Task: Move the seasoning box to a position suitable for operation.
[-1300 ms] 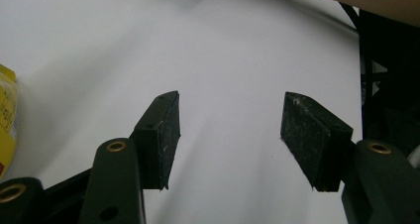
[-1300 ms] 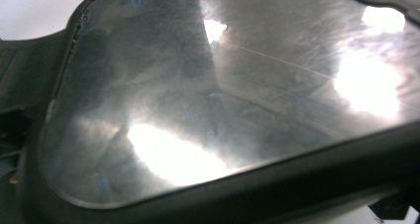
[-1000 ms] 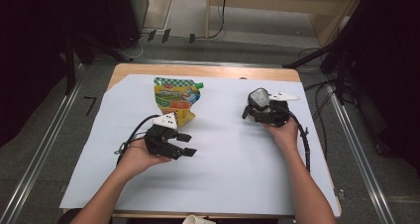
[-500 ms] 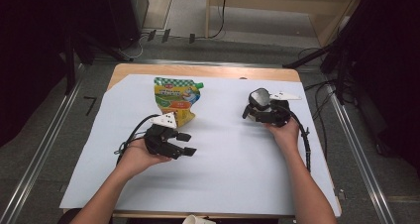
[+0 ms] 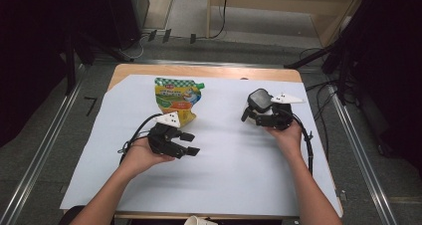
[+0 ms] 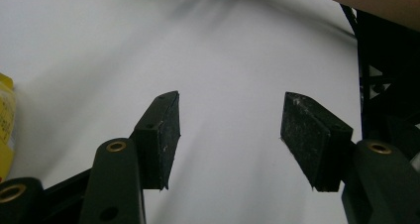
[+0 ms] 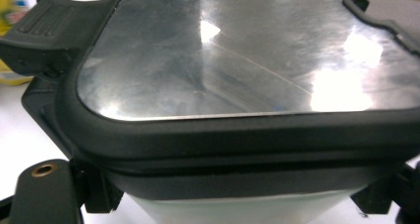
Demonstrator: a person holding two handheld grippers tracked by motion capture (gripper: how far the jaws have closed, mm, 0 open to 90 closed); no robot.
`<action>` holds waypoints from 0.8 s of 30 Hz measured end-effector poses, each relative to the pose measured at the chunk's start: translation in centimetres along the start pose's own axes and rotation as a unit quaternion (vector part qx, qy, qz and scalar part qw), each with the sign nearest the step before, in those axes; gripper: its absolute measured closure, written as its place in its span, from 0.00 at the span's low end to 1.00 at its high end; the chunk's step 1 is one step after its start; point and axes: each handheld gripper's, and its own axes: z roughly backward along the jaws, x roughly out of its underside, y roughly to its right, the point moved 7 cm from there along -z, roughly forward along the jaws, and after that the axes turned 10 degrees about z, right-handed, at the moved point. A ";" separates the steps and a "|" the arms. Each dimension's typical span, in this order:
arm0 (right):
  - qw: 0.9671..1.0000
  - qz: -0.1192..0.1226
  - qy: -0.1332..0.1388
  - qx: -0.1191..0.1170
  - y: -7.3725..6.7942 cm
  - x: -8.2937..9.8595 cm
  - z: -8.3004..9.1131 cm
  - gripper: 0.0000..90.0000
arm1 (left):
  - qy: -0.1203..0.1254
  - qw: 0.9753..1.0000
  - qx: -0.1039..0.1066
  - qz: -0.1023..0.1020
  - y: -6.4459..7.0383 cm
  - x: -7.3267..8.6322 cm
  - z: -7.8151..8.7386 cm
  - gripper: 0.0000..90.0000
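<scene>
From above, the left gripper [image 5: 185, 143] lies over white table cover [image 5: 224, 185] near a yellow pouch [image 5: 177, 98]; the right gripper [image 5: 256, 110] grips a black-lidded container [image 5: 260, 99]. Left gripper view: jaws wide, nothing between. Right gripper view: container [image 7: 237, 85] clamped between jaws.

Lab or recording workspace, not home. Table [image 5: 209, 71] wooden, covered with white sheet [image 5: 224, 170]. Metal rails [image 5: 40, 150] flank both sides. Cables [image 5: 219, 16] trail over grey floor [image 5: 184, 46]. Black stands [image 5: 343, 60] and dark surroundings around.
</scene>
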 end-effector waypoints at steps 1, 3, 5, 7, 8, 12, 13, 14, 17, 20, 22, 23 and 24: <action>1.000 0.003 0.001 -0.002 -0.5 -0.1 0.4 0.17 | 0.000 1.000 0.002 0.000 0.0 -0.1 -0.1 0.46; 1.000 0.012 0.002 -0.008 -1.4 -0.1 1.1 0.17 | 0.000 1.000 0.003 -0.001 0.1 -0.2 -0.3 0.46; 1.000 0.015 0.002 -0.009 -1.7 -0.1 1.3 0.17 | 0.000 1.000 0.006 -0.003 0.2 -0.4 -0.4 0.47; 1.000 0.019 -0.003 -0.014 -2.3 0.0 1.8 0.17 | 0.000 1.000 0.005 -0.004 0.1 -0.6 -0.7 0.48; 1.000 0.023 -0.002 -0.019 -2.8 0.2 2.3 0.17 | 0.001 1.000 0.003 -0.003 0.1 -0.8 -0.8 0.48; 0.999 0.025 -0.009 -0.026 -4.0 0.8 2.9 0.17 | 0.003 1.000 0.005 0.001 0.2 -1.2 -1.2 0.48; 0.999 0.025 -0.009 -0.026 -4.0 0.8 2.9 0.17 | 0.003 1.000 0.005 0.001 0.2 -1.2 -1.2 0.48; 0.999 0.030 -0.012 -0.028 -4.6 1.0 3.1 0.17 | 0.001 1.000 0.008 0.002 0.1 -1.4 -1.5 0.48; 0.999 0.033 -0.016 -0.032 -5.3 1.2 3.6 0.17 | -0.004 1.000 0.012 -0.001 0.1 -1.6 -1.9 0.48; 0.999 0.032 -0.015 -0.034 -6.2 1.4 4.3 0.17 | -0.005 1.000 0.017 0.001 0.3 -1.9 -2.2 0.48; 0.999 0.032 -0.014 -0.039 -7.0 1.6 4.7 0.17 | -0.005 1.000 0.019 -0.002 0.3 -2.0 -2.3 0.48; 0.998 0.034 -0.015 -0.041 -7.3 1.6 4.8 0.17 | -0.005 1.000 0.020 -0.003 0.4 -2.1 -2.4 0.48; 0.998 0.035 -0.019 -0.043 -7.7 1.8 5.0 0.17 | -0.007 1.000 0.020 -0.004 0.4 -2.1 -2.5 0.48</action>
